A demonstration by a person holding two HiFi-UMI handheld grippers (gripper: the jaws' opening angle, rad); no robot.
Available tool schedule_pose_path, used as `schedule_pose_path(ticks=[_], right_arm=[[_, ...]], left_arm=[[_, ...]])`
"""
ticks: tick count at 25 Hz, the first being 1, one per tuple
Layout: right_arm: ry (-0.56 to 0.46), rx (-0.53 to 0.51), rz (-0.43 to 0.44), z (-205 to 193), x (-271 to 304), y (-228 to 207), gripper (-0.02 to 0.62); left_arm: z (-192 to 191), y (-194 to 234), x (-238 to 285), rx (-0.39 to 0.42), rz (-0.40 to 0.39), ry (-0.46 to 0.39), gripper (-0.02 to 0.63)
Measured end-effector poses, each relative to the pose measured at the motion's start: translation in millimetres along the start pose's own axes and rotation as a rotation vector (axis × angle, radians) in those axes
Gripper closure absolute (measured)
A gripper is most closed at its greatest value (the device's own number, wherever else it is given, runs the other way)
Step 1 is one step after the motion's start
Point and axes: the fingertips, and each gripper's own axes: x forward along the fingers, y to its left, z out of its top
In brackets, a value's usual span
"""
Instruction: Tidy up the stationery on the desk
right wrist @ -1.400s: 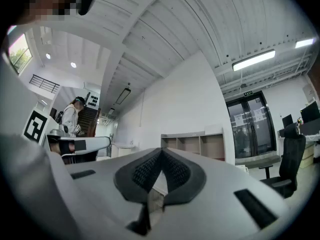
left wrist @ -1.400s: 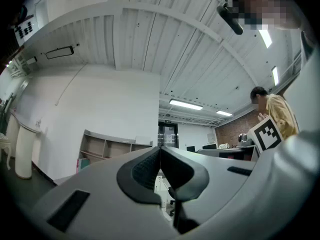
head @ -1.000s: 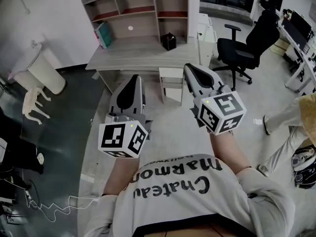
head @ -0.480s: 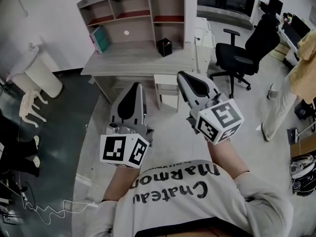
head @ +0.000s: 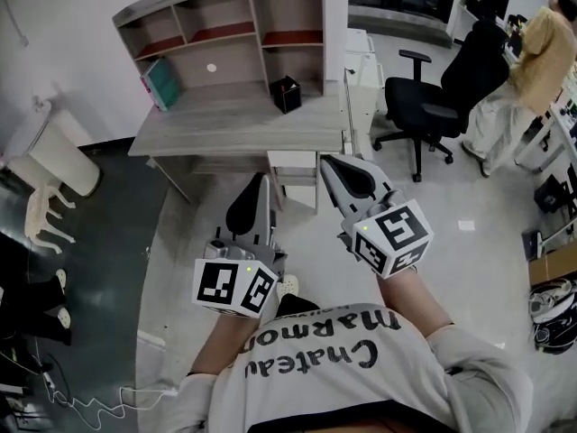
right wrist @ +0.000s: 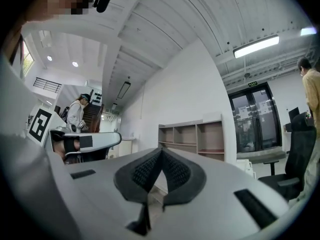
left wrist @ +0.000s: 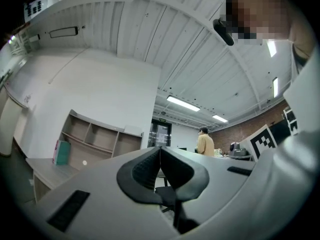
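Desk [head: 236, 121] ahead, black box [head: 287, 94] contents indistinct; left tongs [head: 262, 182], right tongs [head: 330, 161] closed.

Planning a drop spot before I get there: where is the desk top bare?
The desk top is bare across its front and middle, between the teal book at back left and the black box at back right. Tightest is the back edge under the shelves.

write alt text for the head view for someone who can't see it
Seen from the person's head, the left gripper and right gripper are held out shut and empty above the floor, short of a grey desk with shelves. A teal book and a black box stand on the desk; a black office chair is to its right.
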Motion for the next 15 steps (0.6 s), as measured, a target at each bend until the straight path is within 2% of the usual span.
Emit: schedule_pose_path(ticks=[3, 9, 15], right_arm=[[-0.002, 0.023, -0.026, -2, 27, -23, 0.584], [-0.06, 0.044, -0.053, 25, 97, -63, 0.584], [-0.103, 0.037, -0.064, 39, 165, -84, 0.584]], left_arm=[[-1, 14, 32, -0.016, -0.05, -0.01, 0.589], [19, 61, 101, 0.019, -0.108, -0.041, 0.589], [34, 117, 147, 0.064, -0.116, -0.08, 0.589]])
